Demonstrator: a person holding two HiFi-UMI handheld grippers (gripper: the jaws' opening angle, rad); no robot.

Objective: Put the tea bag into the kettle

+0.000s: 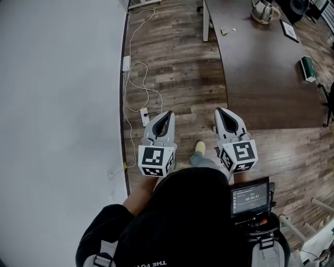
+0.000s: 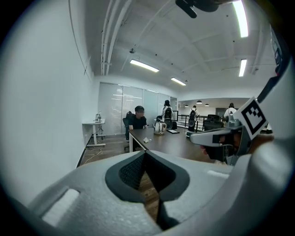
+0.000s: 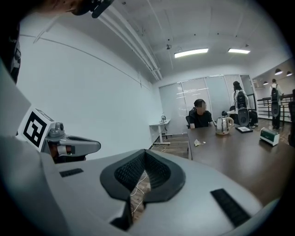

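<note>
Left claw (image 1: 168, 114) and right claw (image 1: 220, 110) are held side by side over the floor (image 1: 177, 68), both clenched with nothing pinched. Tea bag (image 1: 227, 31) is seen well ahead of the right claw on the table (image 1: 261, 83), with the kettle (image 1: 263, 10) further ahead-right.

The right gripper (image 3: 144, 154) fills the lower part of the frame, its jaws closed together with nothing between them. At the right, on the dark table (image 3: 239, 159), the tea bag (image 3: 199, 143) lies near the kettle (image 3: 224, 124), both well apart from the gripper. The left gripper (image 3: 73, 146) shows at the middle left
</note>
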